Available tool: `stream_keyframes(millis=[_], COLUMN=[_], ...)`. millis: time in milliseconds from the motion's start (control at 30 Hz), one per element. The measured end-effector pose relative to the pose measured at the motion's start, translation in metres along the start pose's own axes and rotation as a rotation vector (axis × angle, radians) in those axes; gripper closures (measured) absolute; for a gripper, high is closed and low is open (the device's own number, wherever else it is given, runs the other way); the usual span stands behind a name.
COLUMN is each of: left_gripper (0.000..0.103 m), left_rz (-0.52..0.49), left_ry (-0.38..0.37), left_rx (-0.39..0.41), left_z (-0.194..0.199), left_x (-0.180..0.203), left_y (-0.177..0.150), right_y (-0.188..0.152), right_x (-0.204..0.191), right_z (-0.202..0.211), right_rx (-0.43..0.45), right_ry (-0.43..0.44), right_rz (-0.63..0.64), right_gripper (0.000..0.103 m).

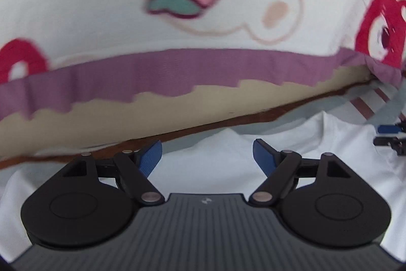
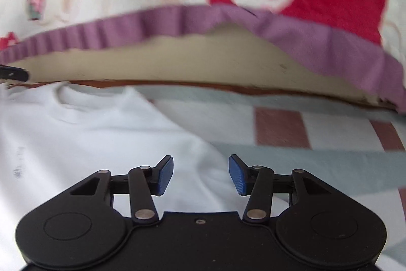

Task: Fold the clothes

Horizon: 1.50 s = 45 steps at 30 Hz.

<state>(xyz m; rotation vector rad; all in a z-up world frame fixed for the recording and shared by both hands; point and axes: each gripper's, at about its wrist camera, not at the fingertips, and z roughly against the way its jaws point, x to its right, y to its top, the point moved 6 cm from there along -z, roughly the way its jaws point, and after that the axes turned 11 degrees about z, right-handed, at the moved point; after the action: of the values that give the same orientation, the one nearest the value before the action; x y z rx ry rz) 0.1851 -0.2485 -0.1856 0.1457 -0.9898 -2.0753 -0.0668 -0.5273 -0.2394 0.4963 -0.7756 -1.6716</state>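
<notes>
A white T-shirt (image 2: 83, 136) lies flat on a checked sheet, its round collar (image 2: 86, 103) toward the far edge. My right gripper (image 2: 201, 173) hovers open over the shirt's right shoulder, nothing between its blue pads. In the left wrist view the same white T-shirt (image 1: 208, 169) spreads under my left gripper (image 1: 207, 153), which stands open and empty above a raised fold. The right gripper's fingertips (image 1: 388, 135) show at that view's right edge.
The pale blue and red checked sheet (image 2: 304, 128) covers the surface. Behind the shirt rises a cream cushion (image 1: 101, 4) printed with strawberries and red bears, trimmed with a purple ruffle (image 1: 152, 75). A tan and brown edge (image 2: 177, 65) runs below the ruffle.
</notes>
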Motion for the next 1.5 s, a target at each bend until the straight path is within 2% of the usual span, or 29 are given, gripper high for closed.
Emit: stream_keyframes(millis=[33, 133, 300, 367, 433, 467, 500, 567, 600, 633, 667, 700, 733, 800, 833, 900, 933, 967, 1000, 1067, 1100, 1167, 1300, 1333, 1400, 1467, 1500], left_gripper=[0.022, 0.022, 0.021, 0.024, 0.053, 0.09, 0.096, 0.098, 0.098, 0.098, 0.097, 0.097, 0.097, 0.097, 0.096, 0.088, 0.083, 0.074, 0.069, 0.068, 0.061, 0.054, 0.054, 0.054, 0.054, 0.049, 0.047], left_rz=[-0.001, 0.033, 0.181, 0.171, 0.111, 0.076, 0.042, 0.046, 0.053, 0.06, 0.068, 0.075, 0.095, 0.148, 0.14, 0.099, 0.073, 0.044, 0.021, -0.026, -0.036, -0.044, -0.021, -0.025, -0.077, -0.142, -0.141], left_ry=[-0.003, -0.034, 0.026, 0.059, 0.108, 0.137, 0.167, 0.182, 0.187, 0.191, 0.195, 0.199, 0.183, 0.19, 0.201, 0.225, 0.242, 0.261, 0.275, 0.276, 0.265, 0.28, 0.315, 0.31, 0.307, 0.296, 0.294], left_rx=[-0.017, -0.084, -0.162, -0.154, -0.148, -0.141, -0.134, -0.031, 0.027, 0.086, 0.144, 0.202, 0.24, 0.24, 0.223, 0.178, 0.147, 0.113, 0.074, 0.012, -0.003, -0.092, -0.304, -0.319, -0.341, -0.383, -0.398], left_z=[-0.008, -0.031, -0.067, -0.068, -0.064, -0.062, -0.06, -0.048, -0.041, -0.034, -0.027, -0.02, -0.016, -0.021, -0.028, -0.046, -0.053, -0.059, -0.062, -0.053, -0.043, -0.021, 0.048, 0.072, 0.126, 0.173, 0.193], left_x=[0.005, 0.014, 0.005, 0.008, 0.014, 0.016, 0.019, 0.023, 0.024, 0.026, 0.028, 0.029, 0.031, 0.028, 0.027, 0.027, 0.026, 0.025, 0.024, 0.025, 0.025, 0.021, 0.013, 0.012, 0.01, 0.004, -0.004], left_y=[0.0, -0.002, -0.009, -0.012, -0.016, -0.018, -0.019, -0.011, -0.006, -0.002, 0.003, 0.008, 0.013, 0.017, 0.014, 0.007, 0.003, -0.002, -0.004, -0.002, 0.001, 0.004, 0.011, 0.012, 0.004, -0.014, -0.027], right_y=[-0.003, -0.006, -0.013, -0.011, -0.011, -0.011, -0.012, -0.012, -0.012, -0.013, -0.012, -0.007, -0.003, 0.008, 0.01, 0.004, -0.002, -0.008, -0.008, -0.001, 0.002, 0.007, 0.016, 0.019, 0.018, 0.004, -0.005], right_x=[0.006, 0.011, 0.019, 0.01, 0.003, 0.0, -0.002, -0.002, -0.002, -0.002, -0.004, -0.004, -0.004, -0.004, -0.002, 0.005, 0.009, 0.013, 0.014, 0.014, 0.015, 0.019, 0.022, 0.021, 0.014, 0.003, -0.004], right_z=[-0.002, -0.002, -0.001, -0.004, -0.005, -0.005, -0.005, -0.005, -0.004, -0.004, -0.002, 0.003, 0.009, 0.019, 0.021, 0.006, -0.001, -0.009, -0.007, -0.002, 0.002, 0.009, 0.027, 0.033, 0.045, 0.059, 0.066], right_rx=[-0.012, -0.02, -0.032, -0.022, -0.006, 0.0, 0.006, 0.018, 0.029, 0.04, 0.058, 0.094, 0.133, 0.17, 0.174, 0.114, 0.083, 0.052, 0.065, 0.051, 0.067, 0.075, 0.083, 0.085, 0.07, 0.019, -0.013], right_ry=[-0.02, -0.003, 0.029, 0.048, 0.059, 0.051, 0.043, 0.043, 0.041, 0.039, 0.032, -0.022, -0.081, -0.13, -0.121, -0.095, -0.11, -0.128, -0.138, -0.164, -0.194, -0.212, -0.116, -0.076, 0.033, 0.133, 0.175], right_rz=[-0.026, -0.053, -0.097, -0.056, -0.02, -0.004, 0.012, 0.014, 0.019, 0.024, 0.051, 0.081, 0.11, 0.142, 0.126, 0.071, 0.048, 0.025, 0.019, 0.055, 0.067, 0.04, -0.102, -0.139, -0.234, -0.326, -0.368], right_gripper=[0.045, 0.04, 0.038, 0.038, 0.038, 0.038, 0.038, 0.038, 0.042, 0.055, 0.097, 0.099, 0.099, 0.099, 0.099, 0.098, 0.098, 0.088, 0.084, 0.081, 0.08, 0.075, 0.073, 0.072, 0.063, 0.062, 0.061])
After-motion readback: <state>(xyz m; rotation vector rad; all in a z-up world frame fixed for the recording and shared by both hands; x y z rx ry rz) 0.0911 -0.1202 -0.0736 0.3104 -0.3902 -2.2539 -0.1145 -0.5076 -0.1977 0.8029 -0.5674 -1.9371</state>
